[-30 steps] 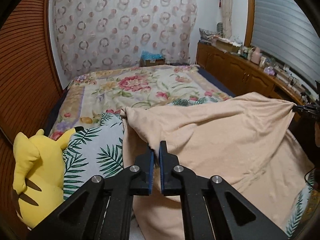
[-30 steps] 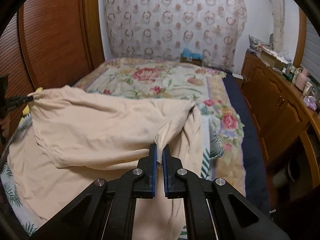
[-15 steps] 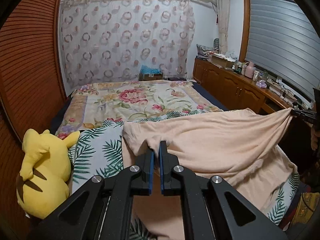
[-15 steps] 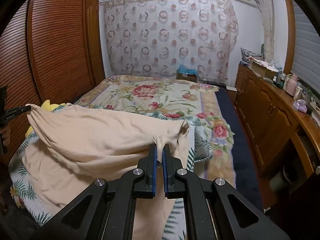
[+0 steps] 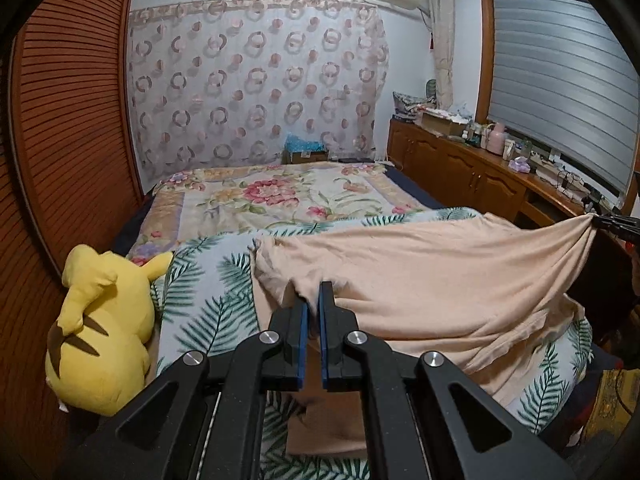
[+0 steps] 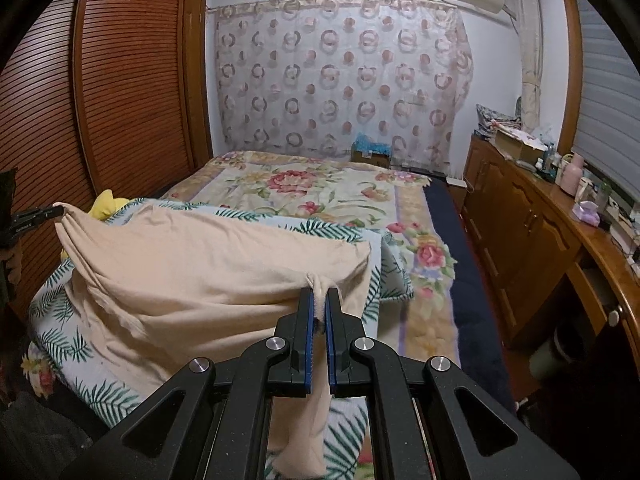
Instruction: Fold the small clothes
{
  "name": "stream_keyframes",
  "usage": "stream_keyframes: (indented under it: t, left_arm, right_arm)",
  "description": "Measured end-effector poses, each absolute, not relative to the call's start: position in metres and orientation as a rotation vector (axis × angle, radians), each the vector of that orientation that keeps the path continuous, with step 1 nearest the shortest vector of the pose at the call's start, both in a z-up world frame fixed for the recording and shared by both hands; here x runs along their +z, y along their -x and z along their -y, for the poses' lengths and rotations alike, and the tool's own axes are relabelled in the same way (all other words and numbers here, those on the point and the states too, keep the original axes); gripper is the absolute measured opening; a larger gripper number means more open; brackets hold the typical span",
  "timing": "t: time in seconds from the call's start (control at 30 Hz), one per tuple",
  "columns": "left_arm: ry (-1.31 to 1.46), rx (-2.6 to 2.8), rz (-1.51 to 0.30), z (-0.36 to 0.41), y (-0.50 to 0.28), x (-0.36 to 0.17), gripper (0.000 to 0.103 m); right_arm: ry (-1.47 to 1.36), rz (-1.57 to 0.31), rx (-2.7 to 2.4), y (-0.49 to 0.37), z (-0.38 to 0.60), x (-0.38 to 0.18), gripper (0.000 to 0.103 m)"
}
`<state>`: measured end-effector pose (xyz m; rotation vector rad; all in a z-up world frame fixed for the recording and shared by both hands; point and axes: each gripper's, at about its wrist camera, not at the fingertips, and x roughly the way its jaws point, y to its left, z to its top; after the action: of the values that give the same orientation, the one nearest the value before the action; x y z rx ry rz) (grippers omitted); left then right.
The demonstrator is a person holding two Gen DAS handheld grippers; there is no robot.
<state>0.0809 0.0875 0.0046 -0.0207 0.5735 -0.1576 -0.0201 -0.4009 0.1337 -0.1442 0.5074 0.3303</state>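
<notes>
1. Cloth [image 5: 420, 280], peach, plain knit, is stretched between my two grippers and held up over the near end of the bed [image 5: 280, 196].
2. Left gripper [image 5: 313, 300]: jaws pressed together, pinching a bunched corner of the cloth at its left end. Blue pads show on the inner faces.
3. Right gripper [image 6: 319, 304]: jaws also clamped on a gathered corner of the cloth; a strip of fabric hangs down between the fingers and below them.
4. From the left wrist view I see the right gripper at the far right edge [image 5: 616, 226], with the cloth pulled to a point at its tip. From the right wrist view the left gripper sits at the far left edge [image 6: 34, 216], same kind of point.
5. Top edge of the cloth runs fairly taut between the two pinch points; the lower part sags and drapes onto a leaf-print blanket [image 5: 208, 300] on the bed.
6. Under that blanket lies a floral bedspread [image 6: 320, 188], covering the far half of the bed.
7. Yellow plush toy [image 5: 100, 324] sits at the bed's left side, just beside the leaf-print blanket, against the slatted wooden wardrobe [image 6: 132, 80].
8. Wooden cabinets [image 6: 532, 232] run along the right wall, with small items on top; I can't tell what most are.
9. Patterned curtain [image 5: 256, 80] hangs on the far wall.
</notes>
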Motion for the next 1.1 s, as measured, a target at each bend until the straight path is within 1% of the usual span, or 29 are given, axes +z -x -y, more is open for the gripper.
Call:
stream_keyframes:
  t: [0.1,0.17,0.23,0.3,0.33,0.37,0.4,0.43,0.47,0.5,0.67,0.87,1.1]
  left_arm:
    - [0.026,-0.158,-0.615,-0.088,-0.077,-0.010,0.006]
    - [0.015,-0.142,-0.653,-0.088,-0.075,-0.025,0.011]
    - [0.017,-0.144,-0.665,-0.087,-0.070,-0.036,0.033]
    - [0.023,-0.144,-0.673,-0.088,-0.064,-0.045,0.043]
    - [0.023,-0.139,-0.686,-0.088,-0.062,-0.051,0.047]
    - [0.023,-0.135,-0.695,-0.088,-0.062,-0.054,0.050]
    - [0.023,-0.131,-0.705,-0.087,-0.061,-0.058,0.056]
    - [0.022,-0.128,-0.714,-0.088,-0.060,-0.064,0.062]
    - [0.025,-0.127,-0.722,-0.088,-0.060,-0.067,0.064]
    - [0.031,-0.127,-0.732,-0.089,-0.060,-0.071,0.067]
    - [0.049,-0.103,-0.765,-0.090,-0.059,-0.087,0.068]
    - [0.050,-0.101,-0.795,-0.086,-0.060,-0.096,0.068]
    - [0.035,-0.100,-0.829,-0.083,-0.065,-0.104,0.068]
  right_arm:
    - [0.150,-0.534,0.335,0.024,0.401,0.125,0.005]
    - [0.158,-0.561,0.332,0.022,0.399,0.115,0.005]
    - [0.176,-0.574,0.316,0.018,0.396,0.107,0.005]
    - [0.191,-0.582,0.305,0.014,0.391,0.100,0.014]
    - [0.193,-0.585,0.297,0.011,0.389,0.097,0.017]
    - [0.187,-0.589,0.303,0.008,0.386,0.095,0.024]
    - [0.183,-0.596,0.313,0.004,0.382,0.092,0.036]
    - [0.185,-0.599,0.313,0.001,0.378,0.091,0.042]
    - [0.188,-0.597,0.306,-0.001,0.375,0.088,0.049]
    - [0.186,-0.593,0.303,-0.005,0.371,0.087,0.050]
    - [0.162,-0.600,0.351,-0.022,0.357,0.072,0.052]
    - [0.173,-0.678,0.406,-0.053,0.340,0.035,0.052]
    - [0.195,-0.739,0.417,-0.090,0.331,0.017,0.052]
